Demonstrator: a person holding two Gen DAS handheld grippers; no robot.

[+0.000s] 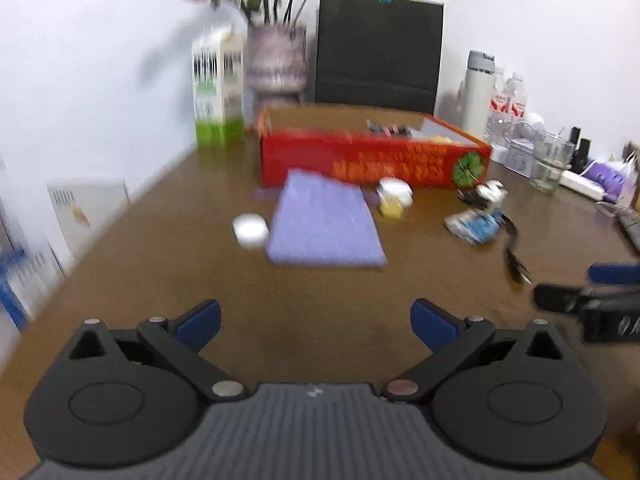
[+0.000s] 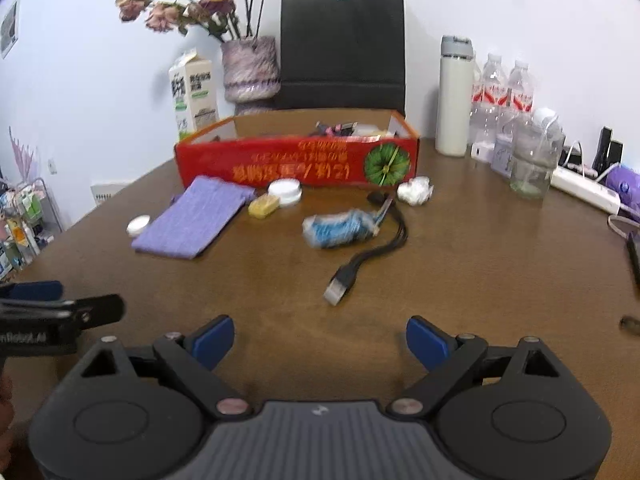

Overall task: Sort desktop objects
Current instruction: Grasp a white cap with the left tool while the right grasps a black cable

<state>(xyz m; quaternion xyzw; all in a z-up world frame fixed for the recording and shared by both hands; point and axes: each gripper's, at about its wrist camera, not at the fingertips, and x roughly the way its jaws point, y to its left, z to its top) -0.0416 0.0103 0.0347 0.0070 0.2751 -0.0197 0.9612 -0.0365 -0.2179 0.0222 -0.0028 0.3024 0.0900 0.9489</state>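
Observation:
A red open box (image 2: 296,162) (image 1: 372,160) stands mid-table with small items inside. In front of it lie a purple cloth (image 2: 192,218) (image 1: 324,224), a white round lid (image 2: 138,225) (image 1: 250,230), a white jar (image 2: 285,192) (image 1: 394,190), a yellow block (image 2: 263,206) (image 1: 391,209), a blue-white packet (image 2: 340,229) (image 1: 474,226), a crumpled white wad (image 2: 416,190) and a black USB cable (image 2: 360,264) (image 1: 514,256). My left gripper (image 1: 316,322) is open and empty, short of the cloth. My right gripper (image 2: 320,342) is open and empty, short of the cable plug.
At the back stand a milk carton (image 2: 194,96), a vase of dried flowers (image 2: 250,68), a black paper bag (image 2: 342,48), a white flask (image 2: 454,96), water bottles (image 2: 504,96), a glass jar (image 2: 532,164) and a power strip (image 2: 584,190). A shelf (image 2: 24,224) stands left.

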